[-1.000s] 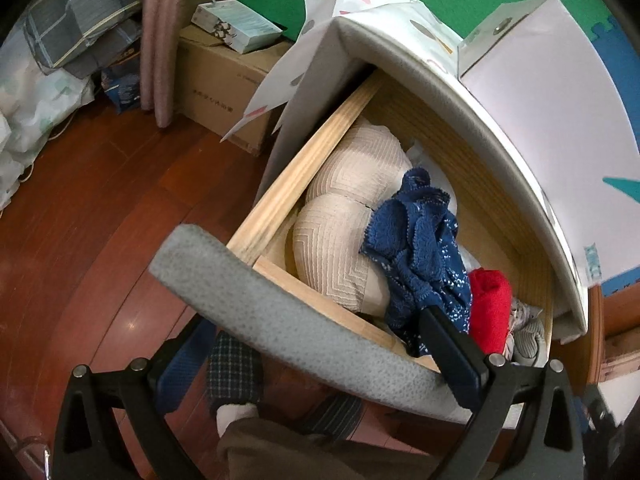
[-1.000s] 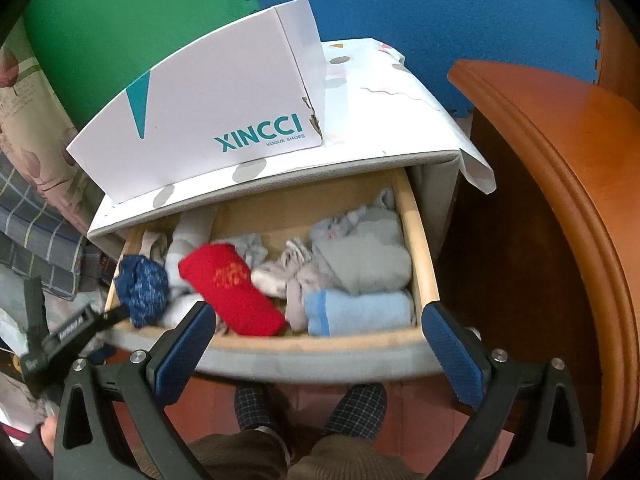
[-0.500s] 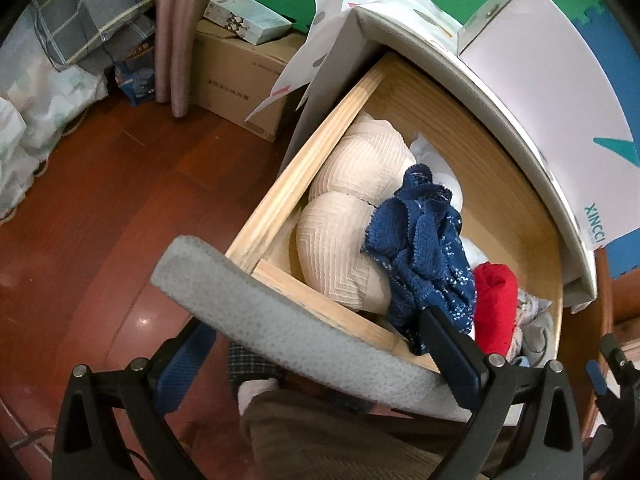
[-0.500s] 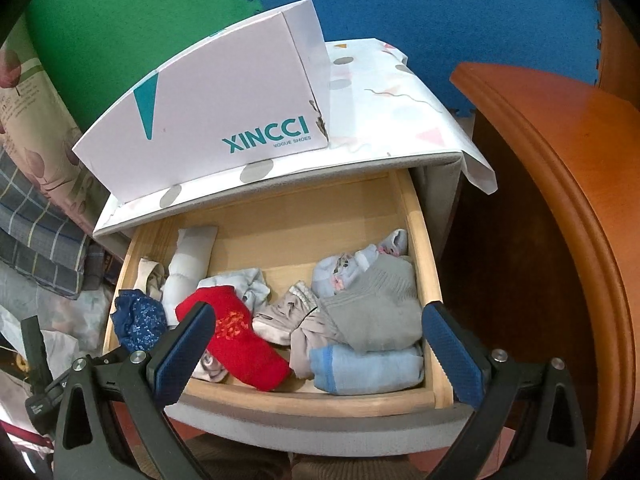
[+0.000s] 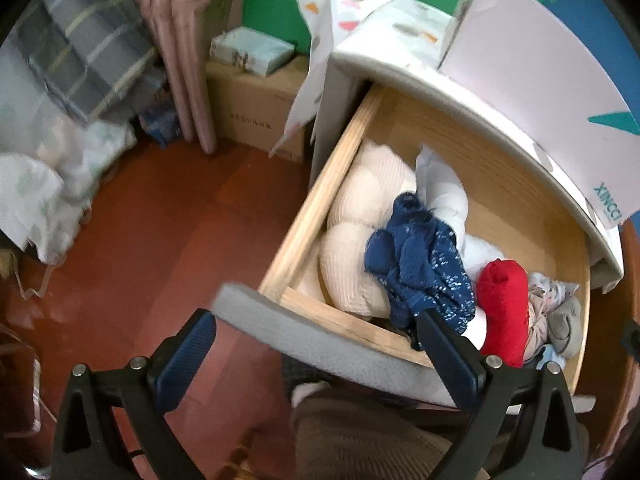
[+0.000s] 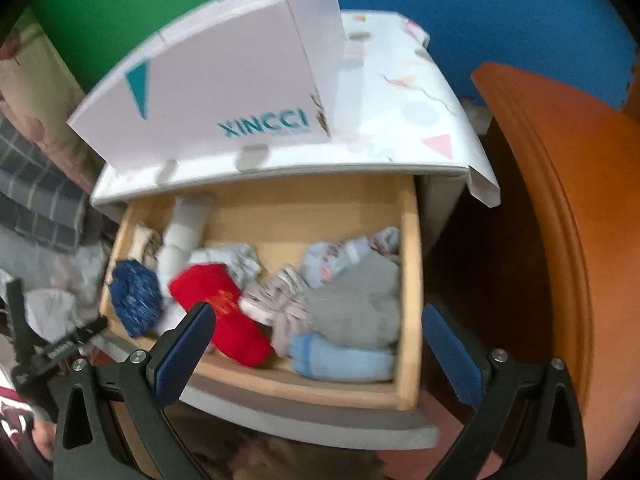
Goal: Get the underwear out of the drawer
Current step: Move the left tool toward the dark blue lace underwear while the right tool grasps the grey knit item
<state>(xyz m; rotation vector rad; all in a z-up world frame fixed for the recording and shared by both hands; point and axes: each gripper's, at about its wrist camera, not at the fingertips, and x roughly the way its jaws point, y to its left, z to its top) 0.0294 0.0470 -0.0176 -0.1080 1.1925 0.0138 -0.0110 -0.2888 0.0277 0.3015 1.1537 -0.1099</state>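
The drawer point(image 6: 412, 280) stands open, so I judge I'm at the reach-in step, nothing gripped yet. My left claw point(image 5: 320, 356) is released, hovering over the front rim, the blue lace underwear point(image 5: 420, 264) just beyond its right finger. My right claw point(image 6: 316, 344) is released too, above the red roll point(image 6: 224, 312). Next I'd lower onto the blue piece.

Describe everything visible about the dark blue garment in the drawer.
The dark blue garment is a crumpled bundle of lace-like fabric flecked with pale specks. It sits at the left front of the open drawer, piled on the cream padded bra, beside the red roll. Neither hand-held gripper grips it.
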